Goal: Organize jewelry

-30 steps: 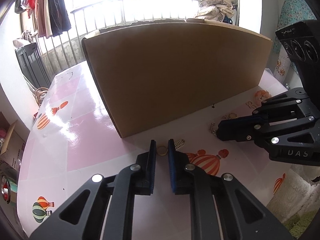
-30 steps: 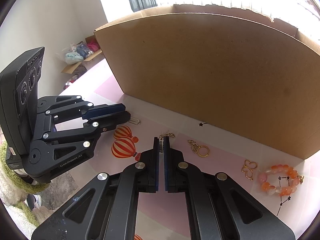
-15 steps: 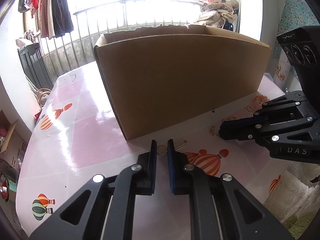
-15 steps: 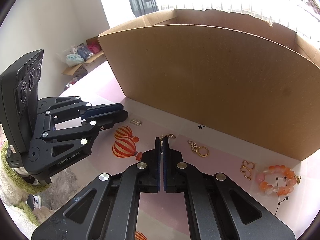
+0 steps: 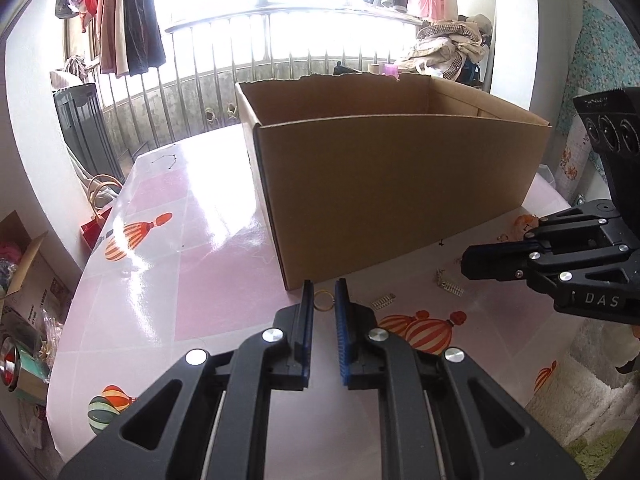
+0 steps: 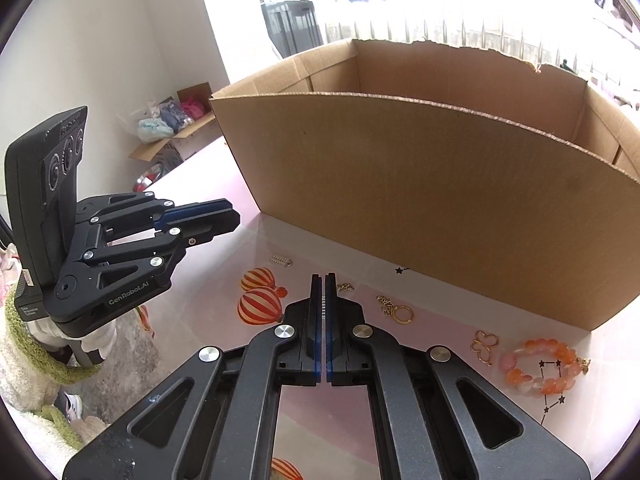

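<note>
We find the left gripper (image 5: 323, 294) set to a narrow gap, its blue ribbed pads (image 5: 341, 320) clamped on a small gold ring (image 5: 323, 300) that sits upright between the fingertips. The held ring is raised above the glossy pink worktop with balloon prints (image 5: 168, 280), just in front of the near corner of the large open brown cardboard box (image 5: 400, 184).

We find the right gripper (image 6: 324, 280) fully closed, pad against pad. A thin gold chain piece (image 6: 344, 287) shows just beside its right fingertip; we cannot tell whether the pads pinch part of it.

The remaining jewelry lies on the worktop along the front wall of the box:
- a small silver comb-like clip (image 6: 282, 260), between the two grippers;
- a gold ring on a short chain (image 6: 402, 314), right of the right gripper;
- a gold butterfly-outline charm (image 6: 485, 345), further right;
- an orange and pink bead bracelet (image 6: 540, 366), just beside the charm.

In the left wrist view, a second silver clip (image 5: 450, 286) lies below the right gripper.
</note>
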`<state>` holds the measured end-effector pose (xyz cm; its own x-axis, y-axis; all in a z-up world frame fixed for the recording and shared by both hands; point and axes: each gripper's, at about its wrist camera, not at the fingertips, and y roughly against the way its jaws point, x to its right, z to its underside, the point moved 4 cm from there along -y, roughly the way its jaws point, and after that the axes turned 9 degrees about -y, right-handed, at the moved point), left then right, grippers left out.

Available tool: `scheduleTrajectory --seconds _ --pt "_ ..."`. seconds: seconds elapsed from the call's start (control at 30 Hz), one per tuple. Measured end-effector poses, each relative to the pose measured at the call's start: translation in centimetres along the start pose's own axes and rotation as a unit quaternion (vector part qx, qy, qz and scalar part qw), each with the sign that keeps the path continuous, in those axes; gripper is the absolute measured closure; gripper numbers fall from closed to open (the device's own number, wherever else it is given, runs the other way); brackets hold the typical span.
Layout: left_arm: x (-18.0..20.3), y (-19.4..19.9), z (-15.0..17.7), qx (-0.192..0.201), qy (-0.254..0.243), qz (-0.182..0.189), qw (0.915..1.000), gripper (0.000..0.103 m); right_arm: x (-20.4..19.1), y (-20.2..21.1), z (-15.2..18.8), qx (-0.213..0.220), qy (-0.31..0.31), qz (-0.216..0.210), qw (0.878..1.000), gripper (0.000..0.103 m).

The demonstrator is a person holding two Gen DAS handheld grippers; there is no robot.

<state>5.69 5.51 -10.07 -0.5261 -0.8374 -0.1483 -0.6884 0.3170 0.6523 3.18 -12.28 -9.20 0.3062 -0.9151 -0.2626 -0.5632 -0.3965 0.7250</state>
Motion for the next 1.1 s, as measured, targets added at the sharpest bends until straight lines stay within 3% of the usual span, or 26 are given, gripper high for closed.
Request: scheduleTrajectory --seconds 0.17,0.33,0.37,0.53,0.7,1.1 --pt "0.4 -0.1 0.1 -0.003 -0.002 0.003 1.0000 0.093 0.0 0.2 -0.2 -0.002 0.000 0.001 1.000 0.102" --pt "1.0 -0.7 0.4 -0.013 -0.007 0.010 0.9998 0.093 -0.4 -1.1 -0.1 -0.023 0.010 0.011 1.000 0.080" --pt "1.1 -0.8 0.5 -0.014 -0.008 0.011 0.9998 0.093 -0.6 -1.3 0.0 -0.026 0.015 0.013 0.999 0.079" --pt "1.3 -1.1 0.5 -0.017 -0.007 0.014 0.9997 0.093 -1.1 -2.8 0.2 -0.038 0.030 0.026 0.998 0.080" --pt "1.2 -1.2 0.5 -0.018 -0.008 0.014 0.9997 0.093 -1.6 -3.8 -0.2 -0.041 0.045 0.058 0.996 0.097" --pt "0.9 -1.0 0.4 -0.015 -0.002 0.010 0.9998 0.093 -0.7 -2.6 0.2 -0.028 0.030 0.040 0.998 0.099"
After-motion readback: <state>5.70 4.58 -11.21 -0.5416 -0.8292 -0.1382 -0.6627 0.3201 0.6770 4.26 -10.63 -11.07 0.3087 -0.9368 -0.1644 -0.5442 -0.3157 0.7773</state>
